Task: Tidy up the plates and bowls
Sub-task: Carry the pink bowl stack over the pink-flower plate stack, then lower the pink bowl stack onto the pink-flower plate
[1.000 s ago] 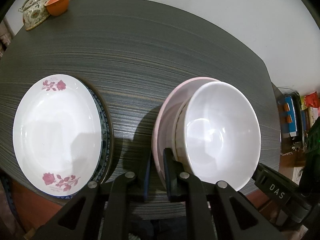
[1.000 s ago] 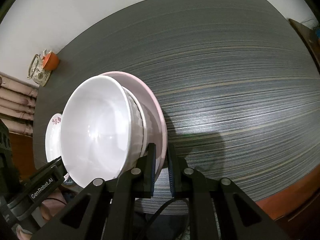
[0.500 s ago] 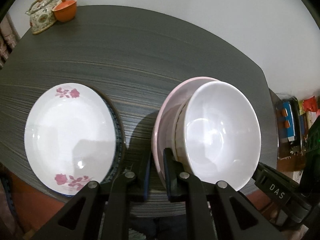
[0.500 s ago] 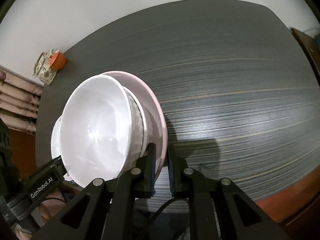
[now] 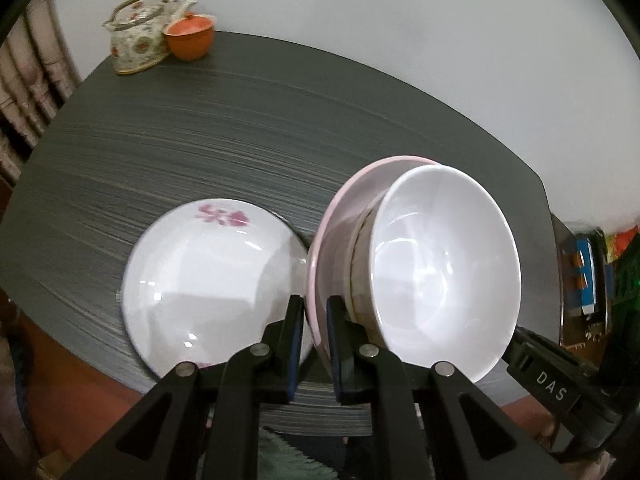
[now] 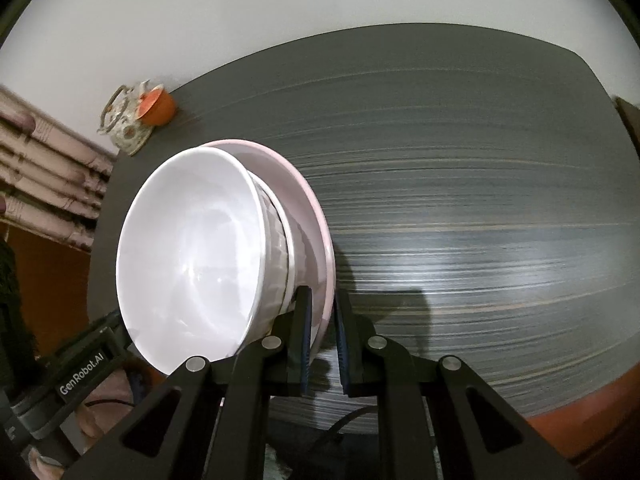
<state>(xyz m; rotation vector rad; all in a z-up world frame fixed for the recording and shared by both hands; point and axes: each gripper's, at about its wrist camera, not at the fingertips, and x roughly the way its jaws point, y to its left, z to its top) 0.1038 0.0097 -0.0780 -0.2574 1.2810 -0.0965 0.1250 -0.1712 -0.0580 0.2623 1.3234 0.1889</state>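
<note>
While the left gripper [image 5: 316, 344] clamps one side of the pink plate [image 5: 340, 240], its view shows the rose-patterned plate [image 5: 212, 280], which a second ago lay well off toward the table's left edge, now just beside the pink rim, so the carried stack has been swung across toward it; I judge the load is about to be set onto that plate. Nested white bowls [image 5: 440, 272] ride on the pink plate, the top bowl empty; how many sit beneath is hard to tell. A darker plate edge under the rose plate is barely visible now. At the far left corner of the dark table [image 5: 240, 140] stand a floral teapot [image 5: 138, 32] and an orange cup [image 5: 188, 38]. From the right wrist, the right gripper [image 6: 322, 340] pinches the pink plate's [image 6: 316, 240] opposite rim, jaws narrow on it, the white bowls [image 6: 192, 268] tilted in the frame, held above the table's [image 6: 480, 200] bare stretch, which is streaked with blur. The teapot [image 6: 124, 120] and cup [image 6: 158, 106] look closer than before.
</note>
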